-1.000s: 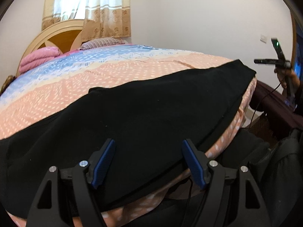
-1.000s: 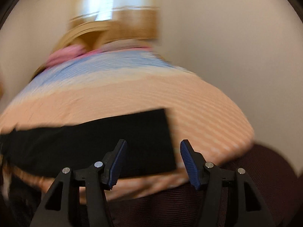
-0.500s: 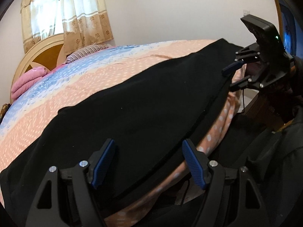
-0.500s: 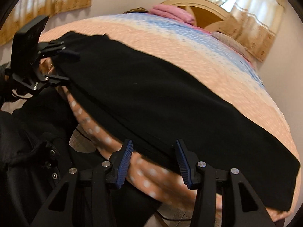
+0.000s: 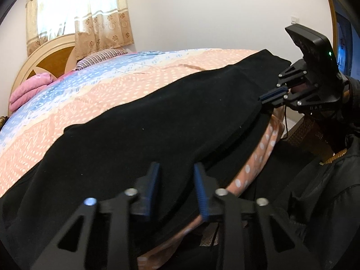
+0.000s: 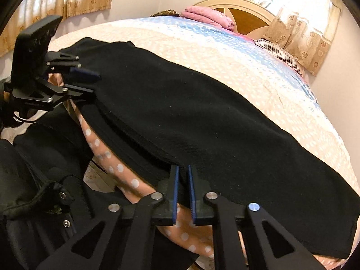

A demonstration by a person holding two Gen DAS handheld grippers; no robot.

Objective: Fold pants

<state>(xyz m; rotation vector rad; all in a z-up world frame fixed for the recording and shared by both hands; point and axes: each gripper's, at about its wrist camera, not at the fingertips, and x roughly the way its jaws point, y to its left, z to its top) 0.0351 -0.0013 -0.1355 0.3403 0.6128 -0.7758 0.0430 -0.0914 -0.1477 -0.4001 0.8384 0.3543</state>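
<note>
Right wrist view: the flat black fabric pants [image 6: 202,112] lie along the near edge of the peach dotted bedspread [image 6: 225,51]. The right gripper [image 6: 182,193], jaws just closed, pinches the near hem. The left gripper [image 5: 176,189], jaws likewise just closed, clamps the same edge. Risk: either pinch may catch only one layer, or the bedspread beneath, spoiling the fold.

Pants [image 5: 157,121] across bed [image 5: 112,85] edge
</note>
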